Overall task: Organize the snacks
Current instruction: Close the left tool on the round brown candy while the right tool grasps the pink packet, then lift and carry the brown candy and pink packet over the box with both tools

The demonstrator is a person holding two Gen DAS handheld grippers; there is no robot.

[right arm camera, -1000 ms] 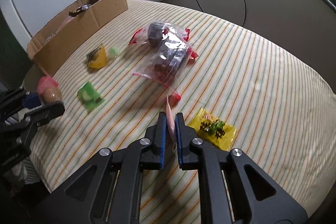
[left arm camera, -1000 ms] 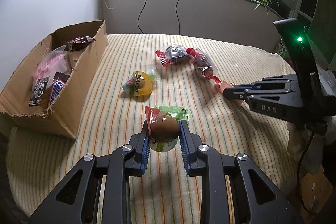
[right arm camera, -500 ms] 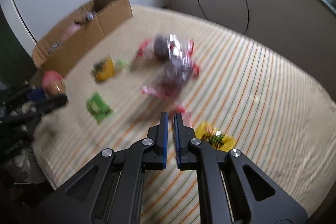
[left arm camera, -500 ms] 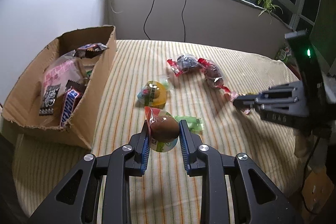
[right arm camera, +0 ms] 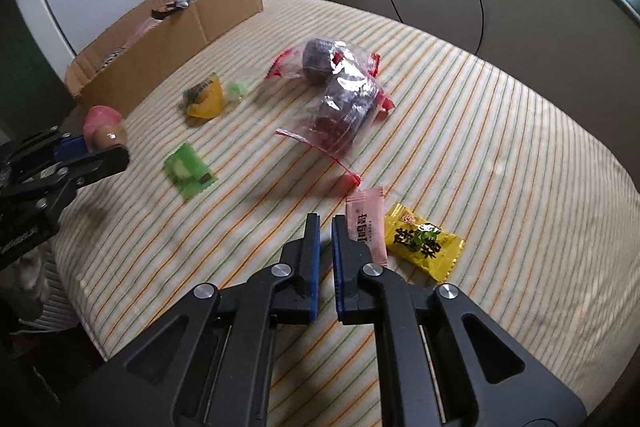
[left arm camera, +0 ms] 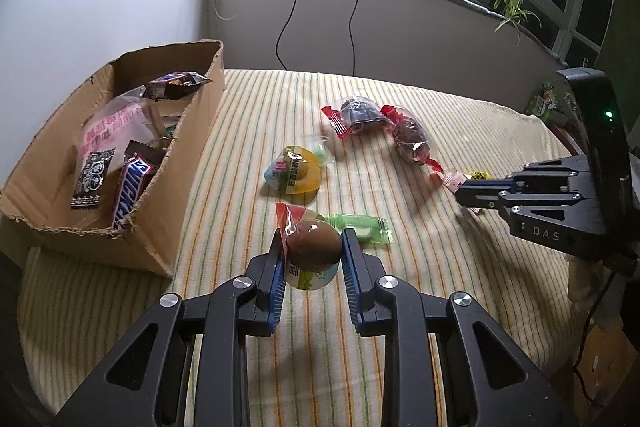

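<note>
Left gripper [left arm camera: 311, 251] is clamping a wrapped brown egg-shaped snack [left arm camera: 313, 243] between its blue pads, carrying it above the striped cloth of the table [left arm camera: 460, 307], off the near-right corner of the cardboard box [left arm camera: 176, 187]. Right gripper [right arm camera: 326, 227] is hovering near the table's right edge with its jaws nearly together, only a narrow gap showing and nothing between them.

Pink sachet [right arm camera: 366, 229] is lying flat on the cloth, just right of the right gripper's fingers and touching the yellow candy packet [right arm camera: 422, 247] beside it. Green packet [right arm camera: 189, 171] is lying near the table's front edge, just beyond the left gripper. Yellow jelly cup [left arm camera: 294, 175] is sitting toward the middle of the surface with a small clear-wrapped green sweet [right arm camera: 237, 90] right beside it. Two clear bags of dark snacks with red ends [right arm camera: 340, 95] are lying touching each other past the middle, toward the far edge.

Cardboard box is standing open along the table's left edge, holding a Snickers bar [left arm camera: 130, 187], a pink-printed bag [left arm camera: 110, 131] and other wrapped snacks.
</note>
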